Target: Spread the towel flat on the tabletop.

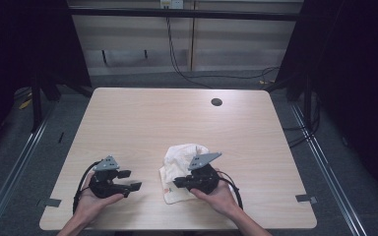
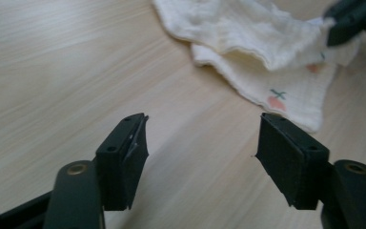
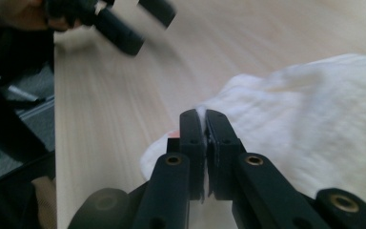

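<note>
A crumpled white cloth with small red fruit prints lies on the wooden table, near its front edge. My right gripper is shut on a fold of the cloth at its left edge; the fabric shows pinched between the jaws. To the left of the cloth my left gripper rests open above bare wood, its fingers wide apart with nothing between them. In the left gripper view the cloth lies ahead, and the right gripper's jaw tip sits on it.
A round cable hole sits in the table's far right part. Black cables hang behind the table. Dark frames stand at both sides, and metal floor rails run along the table's left and right.
</note>
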A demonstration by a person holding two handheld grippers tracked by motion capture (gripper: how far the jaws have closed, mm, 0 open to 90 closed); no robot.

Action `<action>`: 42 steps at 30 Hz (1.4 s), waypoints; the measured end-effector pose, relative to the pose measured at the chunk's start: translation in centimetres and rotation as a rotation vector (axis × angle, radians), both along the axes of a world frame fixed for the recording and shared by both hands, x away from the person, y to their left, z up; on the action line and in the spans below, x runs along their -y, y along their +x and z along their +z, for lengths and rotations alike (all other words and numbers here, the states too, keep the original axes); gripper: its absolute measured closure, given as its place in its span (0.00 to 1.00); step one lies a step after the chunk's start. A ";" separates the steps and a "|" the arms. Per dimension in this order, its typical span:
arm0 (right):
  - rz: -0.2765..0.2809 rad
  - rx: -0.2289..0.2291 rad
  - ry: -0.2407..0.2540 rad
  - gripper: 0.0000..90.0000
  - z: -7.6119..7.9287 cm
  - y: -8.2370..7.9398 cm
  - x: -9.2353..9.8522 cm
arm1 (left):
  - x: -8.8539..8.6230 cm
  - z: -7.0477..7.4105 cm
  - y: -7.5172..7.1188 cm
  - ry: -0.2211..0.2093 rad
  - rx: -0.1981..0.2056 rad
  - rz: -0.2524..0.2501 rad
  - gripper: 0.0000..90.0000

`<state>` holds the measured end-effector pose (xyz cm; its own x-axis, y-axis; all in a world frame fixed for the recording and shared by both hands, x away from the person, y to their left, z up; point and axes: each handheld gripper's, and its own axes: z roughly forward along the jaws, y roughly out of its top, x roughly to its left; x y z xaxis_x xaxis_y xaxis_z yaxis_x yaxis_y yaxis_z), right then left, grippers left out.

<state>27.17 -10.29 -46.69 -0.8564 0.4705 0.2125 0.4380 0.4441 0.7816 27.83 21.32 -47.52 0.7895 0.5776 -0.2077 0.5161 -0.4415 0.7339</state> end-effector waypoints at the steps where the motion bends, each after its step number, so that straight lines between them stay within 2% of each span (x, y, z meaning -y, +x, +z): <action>1: 0.000 0.000 0.000 0.96 0.0 0.0 0.0 | 0.0 0.0 0.0 0.000 0.000 0.000 0.44; 2: -0.029 0.012 0.009 0.96 0.6 0.2 1.1 | 0.8 0.3 -0.4 -0.033 -0.005 -0.081 0.53; 3: -0.029 0.012 0.009 0.96 0.6 0.2 1.1 | 0.8 0.3 -0.4 -0.033 -0.005 -0.081 0.58; 4: -0.062 0.021 0.026 0.97 1.1 0.2 2.2 | 1.8 0.5 -0.9 -0.047 -0.007 -0.128 0.59; 5: -0.062 0.021 0.026 0.97 1.1 0.2 2.2 | 1.8 0.5 -0.9 -0.047 -0.007 -0.128 0.61; 6: -0.089 0.030 0.036 0.97 1.5 0.2 3.3 | 2.3 0.6 -1.1 -0.044 -0.006 -0.146 0.64; 7: -0.089 0.030 0.036 0.97 1.5 0.2 3.3 | 2.7 0.7 -1.3 -0.035 -0.001 -0.167 0.64; 10: -0.130 0.042 0.044 0.97 2.2 0.0 4.9 | 3.7 0.9 -1.4 -0.050 -0.006 -0.193 0.67; 14: -0.159 0.045 0.026 0.97 2.5 -0.2 6.1 | 5.4 0.8 -1.0 -0.043 -0.009 -0.225 0.71; 15: -0.169 0.048 0.021 0.97 2.5 -0.2 6.5 | 6.1 0.7 -1.0 -0.046 -0.012 -0.245 0.72; 17: -0.192 0.051 0.024 0.97 2.6 -0.2 7.4 | 7.4 0.5 -1.1 -0.028 -0.002 -0.297 0.76; 18: -0.204 0.052 0.026 0.97 2.6 -0.3 7.8 | 7.9 0.3 -1.1 -0.026 -0.012 -0.311 0.77; 20: -0.224 0.051 0.030 0.97 2.5 -0.2 8.6 | 9.0 0.1 -0.8 -0.027 -0.021 -0.325 0.77; 22: -0.249 0.052 0.032 0.97 2.3 -0.2 9.5 | 9.9 -0.1 -0.8 -0.057 -0.051 -0.331 0.75; 26: -0.274 0.046 0.053 0.97 1.9 -0.1 10.4 | 12.0 -0.5 -1.2 -0.036 -0.033 -0.353 0.73; 29: -0.282 0.041 0.048 0.97 1.7 -0.1 10.6 | 13.3 -1.0 -1.4 -0.018 -0.032 -0.396 0.73; 30: -0.281 0.040 0.046 0.97 1.6 -0.1 10.7 | 13.7 -1.4 -1.8 0.010 -0.024 -0.426 0.73; 36: -0.290 0.034 0.048 0.97 1.4 0.0 10.9 | 13.8 -1.9 -2.3 0.023 -0.022 -0.438 0.72; 38: -0.291 0.032 0.037 0.97 1.2 -0.1 11.0 | 13.7 -2.0 -2.5 0.047 -0.010 -0.450 0.65; 40: -0.289 0.027 0.036 0.97 1.2 -0.1 11.0 | 13.7 -2.3 -2.8 0.039 -0.017 -0.426 0.63; 42: -0.291 0.027 0.031 0.97 1.1 -0.1 11.1 | 13.7 -2.3 -3.2 0.045 0.009 -0.421 0.61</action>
